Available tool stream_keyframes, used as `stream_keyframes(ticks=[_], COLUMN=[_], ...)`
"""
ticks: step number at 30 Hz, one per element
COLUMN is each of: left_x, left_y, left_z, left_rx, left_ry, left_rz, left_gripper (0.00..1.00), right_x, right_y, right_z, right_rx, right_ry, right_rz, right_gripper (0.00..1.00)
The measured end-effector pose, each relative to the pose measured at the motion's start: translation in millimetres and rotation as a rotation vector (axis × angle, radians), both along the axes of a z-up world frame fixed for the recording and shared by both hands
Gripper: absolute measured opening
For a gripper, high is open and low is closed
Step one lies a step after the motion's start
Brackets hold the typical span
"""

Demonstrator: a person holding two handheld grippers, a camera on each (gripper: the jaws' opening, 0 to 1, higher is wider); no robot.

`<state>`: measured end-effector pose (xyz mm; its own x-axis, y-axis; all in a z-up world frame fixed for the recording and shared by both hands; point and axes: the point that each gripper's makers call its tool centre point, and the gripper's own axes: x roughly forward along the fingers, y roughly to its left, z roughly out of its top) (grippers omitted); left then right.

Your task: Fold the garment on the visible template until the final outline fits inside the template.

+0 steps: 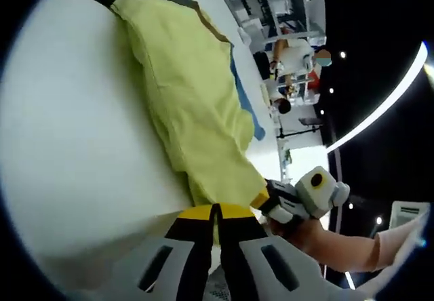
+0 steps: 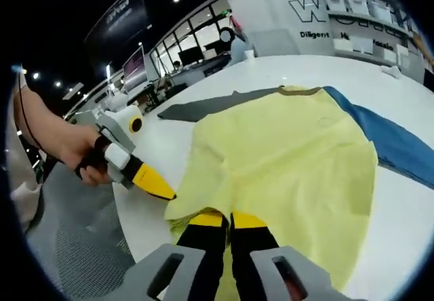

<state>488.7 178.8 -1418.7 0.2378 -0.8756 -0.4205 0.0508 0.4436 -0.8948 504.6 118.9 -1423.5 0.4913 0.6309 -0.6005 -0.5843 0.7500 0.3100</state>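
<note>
I've got the yellow shirt (image 2: 285, 158) lying flat on the white table (image 1: 74, 145), its long axis running away from me, collar at the far end, hem at the near edge. Blue template (image 2: 400, 148) peeks out along the shirt's right side, a grey cloth (image 2: 210, 104) past the collar. My right gripper (image 2: 229, 218) is pinched onto the hem. My left gripper (image 1: 217, 211) is clamped on the hem too, shirt stretching straight ahead. In the right gripper view, my hand (image 2: 78, 153) holds the left gripper low, pointing at the hem corner.
</note>
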Motion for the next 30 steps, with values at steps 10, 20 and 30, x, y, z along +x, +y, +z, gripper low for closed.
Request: stream_keyframes(ticks=[10,20,30], left_x=[6.1,-7.7,-7.0], left_y=[27,78,121], left_z=[21.7,21.2,19.5], left_rx=[-0.018,0.019,0.068], left_ry=[-0.043,-0.045,-0.043], left_rz=[0.032,0.011,-0.02], left_gripper=[0.0,0.0,0.0], right_x=[-13,-31,-33], right_y=[8,6,-28], right_z=[-0.5,1.6,-13.8], right_rx=[0.009,0.026,-0.059], right_ry=[0.009,0.025,0.039], right_rz=[0.065,0.096,0.037], right_gripper=[0.01,0.14,0.13])
